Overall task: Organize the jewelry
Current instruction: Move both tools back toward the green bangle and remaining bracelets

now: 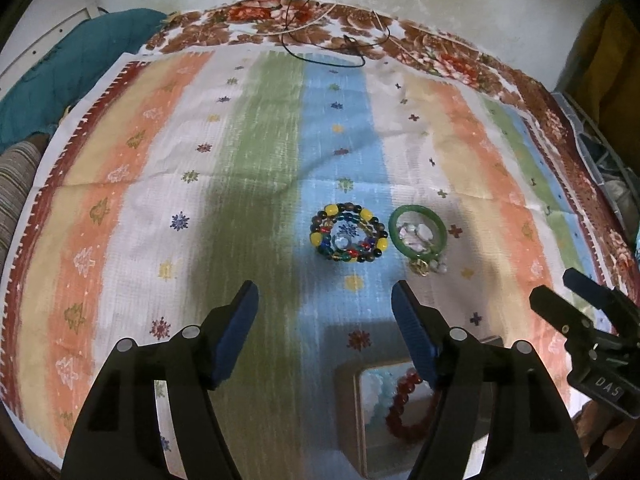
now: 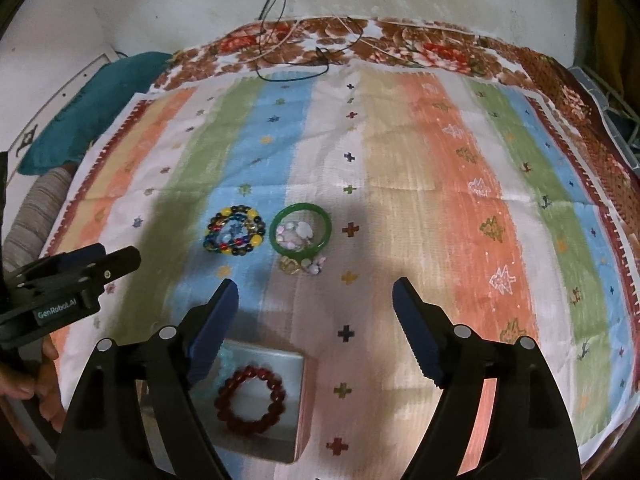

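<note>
Striped cloth (image 2: 400, 168) in orange, green, blue and white covers the surface beneath us, with a floral brown blanket (image 2: 440, 48) at its far edge against a pale wall. We hold our left gripper (image 1: 324, 308) released, jaws wide apart and empty; ahead of it and slightly to the right lies the multicoloured bead bracelet (image 1: 349, 234), and just beside that, further right, the green bangle (image 1: 417, 231) ringing some pale stones, with a small gold piece (image 1: 419, 267) touching its near rim. Our right gripper (image 2: 314, 300) is likewise spread open and holds nothing. Below it, close by its left finger, sits the small box (image 2: 304, 400) with the red bead bracelet (image 2: 251, 399) lying inside. Black cords (image 2: 296, 68) trail over the blanket far ahead.
</note>
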### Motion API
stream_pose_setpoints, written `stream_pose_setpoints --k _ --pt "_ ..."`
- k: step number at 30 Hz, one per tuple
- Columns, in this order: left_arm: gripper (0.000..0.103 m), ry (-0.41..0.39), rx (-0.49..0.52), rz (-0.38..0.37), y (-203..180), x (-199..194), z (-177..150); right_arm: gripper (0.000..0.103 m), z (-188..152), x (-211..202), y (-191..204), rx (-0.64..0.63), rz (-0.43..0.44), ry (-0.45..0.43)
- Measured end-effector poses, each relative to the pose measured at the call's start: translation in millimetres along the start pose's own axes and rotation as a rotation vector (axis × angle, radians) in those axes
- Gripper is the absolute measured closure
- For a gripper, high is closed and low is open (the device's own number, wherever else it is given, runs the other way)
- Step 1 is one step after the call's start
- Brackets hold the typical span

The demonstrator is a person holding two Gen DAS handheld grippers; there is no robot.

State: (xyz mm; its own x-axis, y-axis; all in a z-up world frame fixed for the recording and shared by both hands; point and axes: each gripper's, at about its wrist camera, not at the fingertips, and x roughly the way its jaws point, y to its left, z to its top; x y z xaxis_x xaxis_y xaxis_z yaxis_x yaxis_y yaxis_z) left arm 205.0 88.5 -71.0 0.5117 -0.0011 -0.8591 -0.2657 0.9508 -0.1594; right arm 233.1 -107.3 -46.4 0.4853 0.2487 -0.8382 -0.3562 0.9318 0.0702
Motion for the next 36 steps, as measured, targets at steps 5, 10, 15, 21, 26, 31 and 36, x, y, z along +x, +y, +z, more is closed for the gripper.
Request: stream_pose_setpoints --k 5,10,15,21,26,31,36 --pt "0.034 0.009 0.018 0.025 -0.3 11.5 2.9 0.023 4.8 8.2 0.8 -0.013 -0.013 0.003" --pt "0.032 0.016 0.021 0.04 -0.9 21.8 6.3 0.023 8.6 18.8 1.1 -0.025 -0.04 0.013" --pt "0.031 0.027 0.017 0.052 -0.6 32.7 8.4 0.023 10.9 30.3 0.7 -0.029 -0.059 0.028" --pt "0.027 0.052 -0.008 0.032 2.5 47.3 12.4 0.022 15.7 44.7 -3.9 -0.017 -0.053 0.043" --pt "0.026 0.075 -0.022 0.02 5.3 60.5 16.2 0.019 20.4 54.3 -5.4 -0.016 -0.049 0.048" --pt "0.026 0.1 -0.032 0.012 6.8 74.2 20.7 0.015 23.9 65.9 -5.6 -0.024 -0.06 0.059" --pt "0.026 0.127 -0.041 0.009 7.7 89.1 24.9 0.015 26.5 79.7 -9.8 -0.016 -0.067 0.077"
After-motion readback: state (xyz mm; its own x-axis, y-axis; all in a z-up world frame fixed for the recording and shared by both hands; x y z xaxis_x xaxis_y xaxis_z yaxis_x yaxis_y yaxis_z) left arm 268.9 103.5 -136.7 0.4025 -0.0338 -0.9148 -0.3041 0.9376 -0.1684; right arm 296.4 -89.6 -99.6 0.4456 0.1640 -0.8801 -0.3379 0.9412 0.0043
